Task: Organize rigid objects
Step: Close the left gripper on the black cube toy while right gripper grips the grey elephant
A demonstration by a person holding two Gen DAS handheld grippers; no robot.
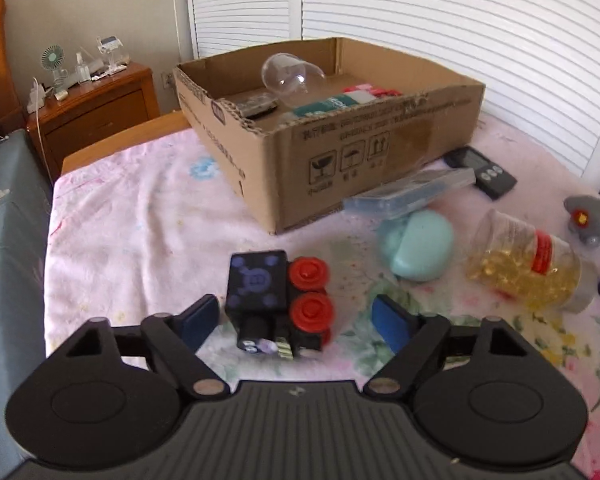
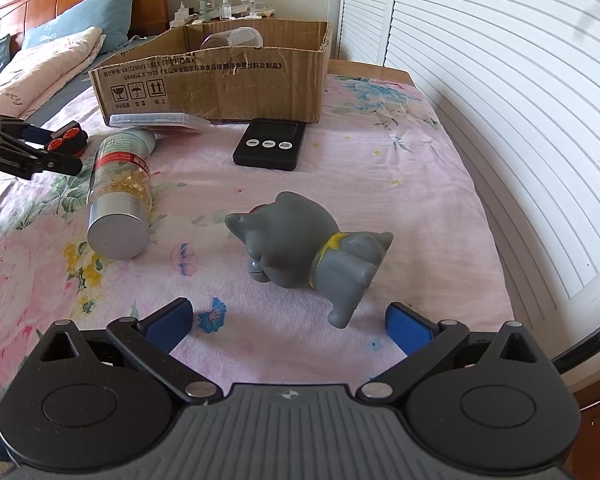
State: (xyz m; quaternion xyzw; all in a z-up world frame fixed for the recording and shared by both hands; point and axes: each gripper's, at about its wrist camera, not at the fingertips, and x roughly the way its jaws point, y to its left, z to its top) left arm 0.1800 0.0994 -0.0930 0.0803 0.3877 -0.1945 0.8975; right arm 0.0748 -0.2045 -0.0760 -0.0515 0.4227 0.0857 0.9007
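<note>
I am bringing both grippers low over the bedspread (image 2: 380, 152) because the loose things are lying scattered in front of the cardboard box (image 1: 364, 148), which already holds a few items and which I am judging to be the collecting place. My left gripper (image 1: 296, 316) is spread wide, and the black toy block with red wheels (image 1: 280, 300) is sitting between its blue pads, nearer the left pad, apparently not yet clamped. My right gripper (image 2: 288, 320) is likewise wide open and holding nothing; the grey toy cat (image 2: 304, 244) is lying on its side just ahead, one leg reaching down between the fingers, so I am lined up to close on it.
</note>
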